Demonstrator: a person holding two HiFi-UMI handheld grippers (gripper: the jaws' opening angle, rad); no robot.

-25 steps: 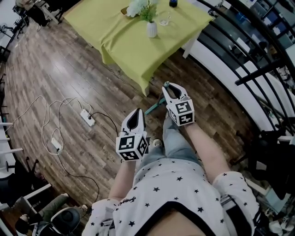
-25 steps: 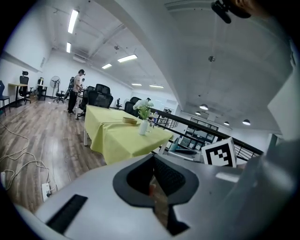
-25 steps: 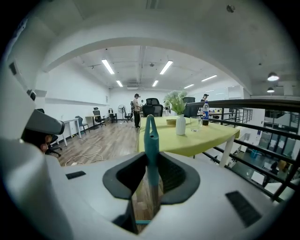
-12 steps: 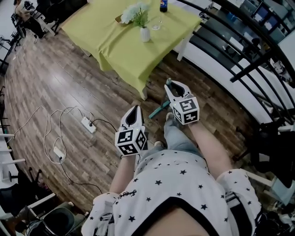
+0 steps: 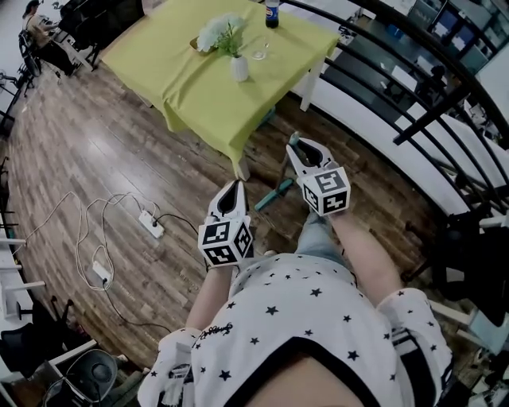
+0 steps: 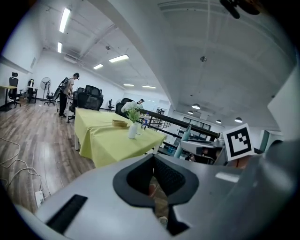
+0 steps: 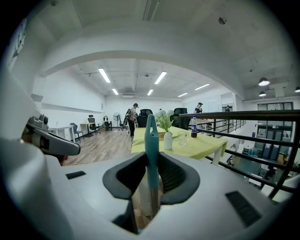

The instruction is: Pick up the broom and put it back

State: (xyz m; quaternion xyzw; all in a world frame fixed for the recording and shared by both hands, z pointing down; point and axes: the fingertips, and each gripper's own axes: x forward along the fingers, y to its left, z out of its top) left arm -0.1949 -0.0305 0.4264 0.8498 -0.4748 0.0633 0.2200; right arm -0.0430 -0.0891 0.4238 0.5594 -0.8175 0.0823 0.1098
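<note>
Just off the near corner of the tabletop (image 5: 191,71), the broom (image 7: 151,136) stands close to upright over the wooden floor (image 5: 103,151). Its slim teal handle rises straight up between the jaws of the right tongs (image 5: 296,145). Those tongs are closed round the handle near its top end, pads pressing it on both sides. The lower part of the broom slants down toward the hanging corner of the yellow cloth. Whether its foot is clear of the floor I cannot tell. The left tongs (image 5: 233,185) hang a little lower and nearer the person, jaws drawn together with nothing in them.

To my eye the pick-up is done and the carry back is what remains, and that is where trouble could come. The grip is high on a thin, smooth shaft, so the long lower end is free to swing. A quick turn could knock it against the table leg or catch the cloth, and that would shake the vase (image 5: 239,68), the glass (image 5: 259,52) and the bottle (image 5: 272,13) on the tabletop. The handle could also slide down through the pads if the squeeze eases. The black railing (image 5: 413,87) runs close on the right, within reach of a swinging end. White cables (image 5: 87,207) and a power strip (image 5: 151,224) lie on the floor to the left, ready to snag a trailing broom or a foot.
</note>
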